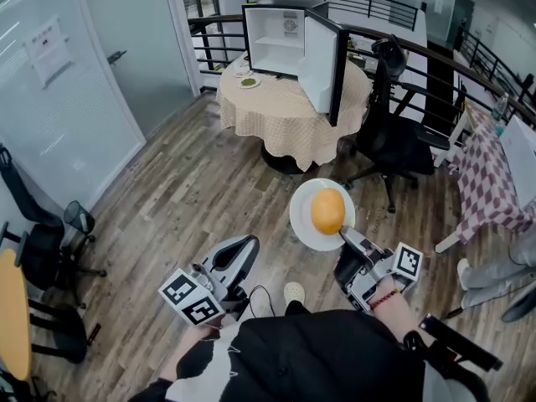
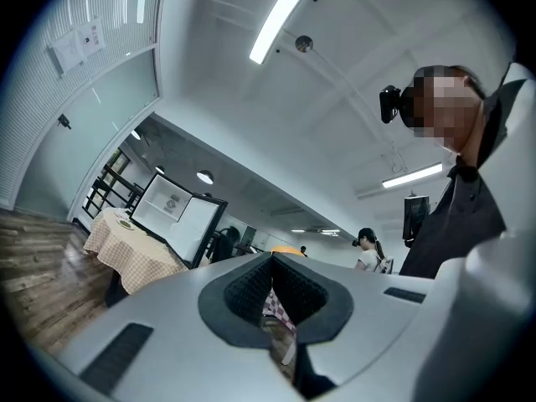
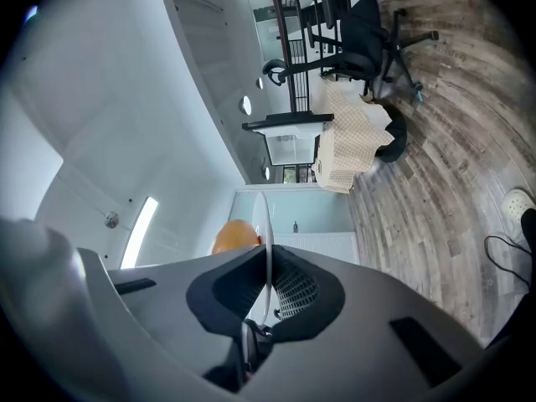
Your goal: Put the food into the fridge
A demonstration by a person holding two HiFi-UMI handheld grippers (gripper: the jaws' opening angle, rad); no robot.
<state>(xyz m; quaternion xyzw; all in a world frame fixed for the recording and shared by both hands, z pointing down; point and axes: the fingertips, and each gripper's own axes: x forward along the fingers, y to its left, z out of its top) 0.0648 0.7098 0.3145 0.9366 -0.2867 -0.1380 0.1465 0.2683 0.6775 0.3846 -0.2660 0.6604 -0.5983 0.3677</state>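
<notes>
My right gripper (image 1: 346, 235) is shut on the near rim of a white plate (image 1: 301, 220) that carries a round orange food item (image 1: 327, 211), held level above the wooden floor. In the right gripper view the plate (image 3: 266, 224) shows edge-on between the pads, with the orange food (image 3: 233, 236) beside it. My left gripper (image 1: 244, 244) hangs lower left of the plate, jaws together and empty; its pads (image 2: 251, 287) meet at the tips. The small fridge (image 1: 289, 40) stands far ahead on a round table (image 1: 285, 120), with its door (image 1: 322, 65) swung open. A small plate of green food (image 1: 249, 81) lies beside it.
A black office chair (image 1: 394, 136) stands right of the round table. A checked-cloth table (image 1: 494, 182) and another person's feet (image 1: 466, 271) are at the right. Dark chairs (image 1: 50, 254) crowd the left edge. Glass wall panels (image 1: 75, 82) run along the left; railings stand behind the table.
</notes>
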